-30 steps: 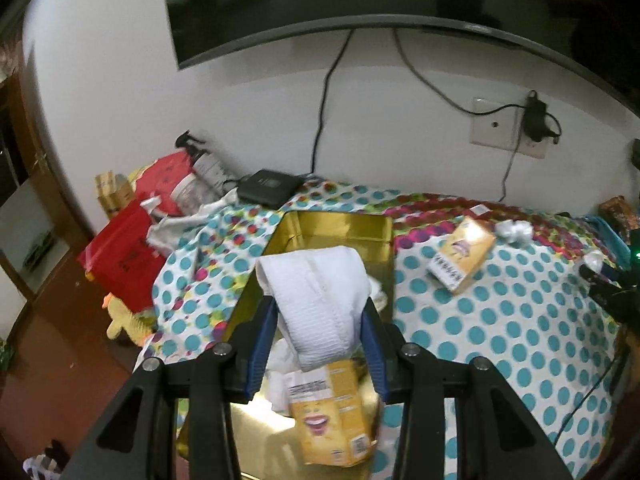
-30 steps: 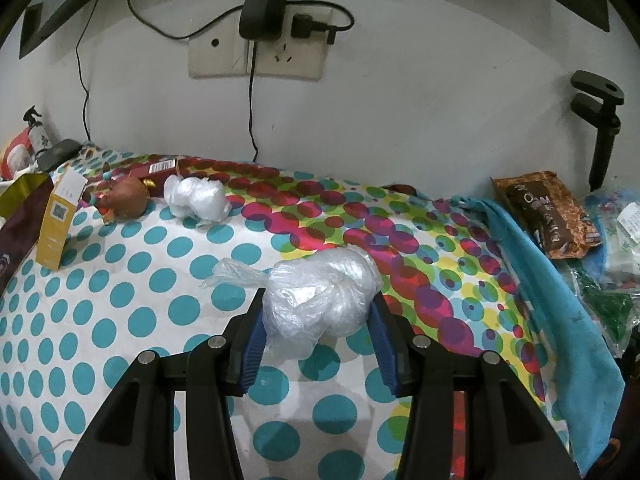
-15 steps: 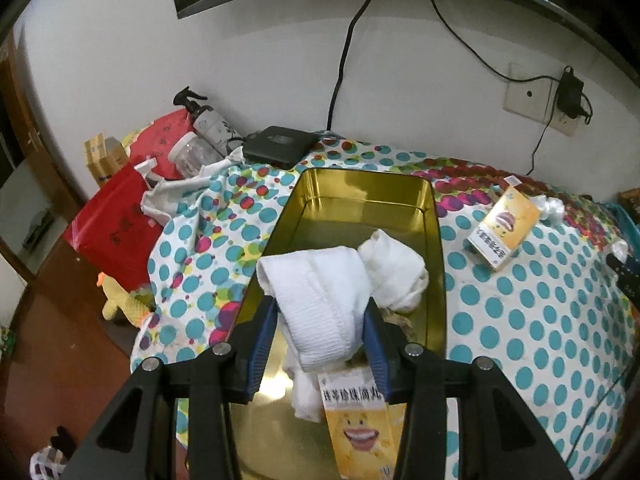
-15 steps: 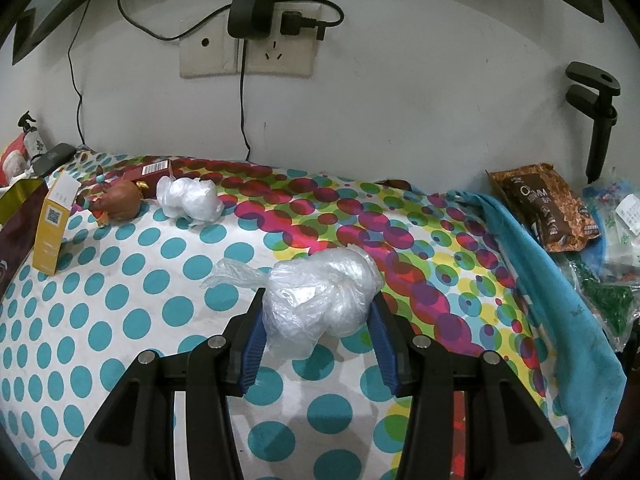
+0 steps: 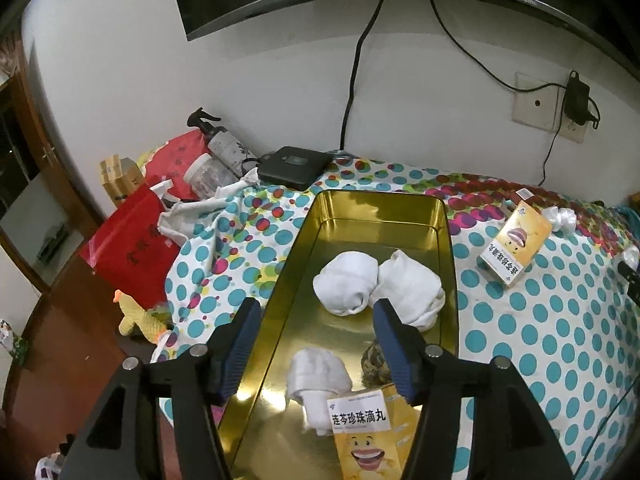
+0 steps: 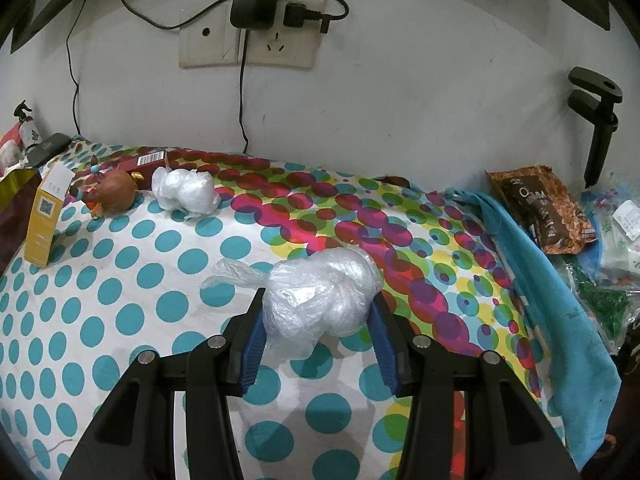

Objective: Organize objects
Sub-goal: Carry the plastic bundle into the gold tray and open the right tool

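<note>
White rolled cloth (image 5: 347,289) lay in the gold tin (image 5: 448,240), past the left gripper (image 5: 316,324), whose empty jaws were opening. Right gripper (image 6: 318,322) clamped a plastic bundle (image 6: 320,300).

The right hand-held gripper (image 6: 316,322) clamped a crumpled clear plastic bag (image 6: 320,304) between its blue pads, just over the polka-dot cloth (image 6: 120,304) on the table. Far left lay a second bag bundle (image 6: 186,190), touching a brown round ornament (image 6: 114,192), with a yellow box (image 6: 46,220) standing left of it. A blue towel (image 6: 560,312) draped the right edge beside a brown snack packet (image 6: 544,208)
</note>
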A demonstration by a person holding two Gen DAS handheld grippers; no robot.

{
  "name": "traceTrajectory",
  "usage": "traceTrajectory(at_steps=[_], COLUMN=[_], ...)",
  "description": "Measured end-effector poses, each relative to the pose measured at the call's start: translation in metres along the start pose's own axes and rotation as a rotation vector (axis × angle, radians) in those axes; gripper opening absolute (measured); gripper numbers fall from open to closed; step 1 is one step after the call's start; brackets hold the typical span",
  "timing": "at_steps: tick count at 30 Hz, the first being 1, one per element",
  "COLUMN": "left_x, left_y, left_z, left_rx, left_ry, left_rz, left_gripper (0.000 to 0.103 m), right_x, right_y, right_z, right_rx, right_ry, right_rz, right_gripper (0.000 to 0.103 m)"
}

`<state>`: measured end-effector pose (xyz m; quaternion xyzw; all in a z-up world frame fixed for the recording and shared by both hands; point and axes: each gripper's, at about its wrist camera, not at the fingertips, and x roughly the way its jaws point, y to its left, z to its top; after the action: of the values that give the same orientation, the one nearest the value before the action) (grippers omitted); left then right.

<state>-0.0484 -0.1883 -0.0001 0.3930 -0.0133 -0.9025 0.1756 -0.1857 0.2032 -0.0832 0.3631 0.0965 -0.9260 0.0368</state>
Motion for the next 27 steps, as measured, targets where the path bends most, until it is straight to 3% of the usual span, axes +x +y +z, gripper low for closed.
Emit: traceTrajectory(at_steps=[8,15,19,24,27], left_x=[-0.017,-0.042,-0.048,-0.049,-0.05], left_y=[0.006,0.033,0.053,0.072,0.079], left_z=[-0.01,-0.024,-0.032,-0.039,-0.044], left_rx=[-0.016,-0.133,-0.17,-0.227,-0.235], left_ry=[-0.029,-0.07,-0.086,-0.077,-0.068], left_rz=[-0.019,-0.04,-0.012,-0.048,-0.059], left_gripper=[0.062,0.062,0.072,0.072,0.072], right_x=[-0.006,-0.007,-0.016,-0.061,-0.087], right_y=[0.006,0.013,0.019,0.051,0.088], right_z=[0.0,0.0,0.002,0.026,0.04], right_rx=[-0.028,-0.058,-0.072,-0.071,-0.089], right_ry=[-0.032,-0.038,-0.045,-0.123,-0.154], right_rz=[-0.001,-0.023,-0.015,0.107,0.232], right_gripper=[0.044,0.044,0.044,0.045,0.045])
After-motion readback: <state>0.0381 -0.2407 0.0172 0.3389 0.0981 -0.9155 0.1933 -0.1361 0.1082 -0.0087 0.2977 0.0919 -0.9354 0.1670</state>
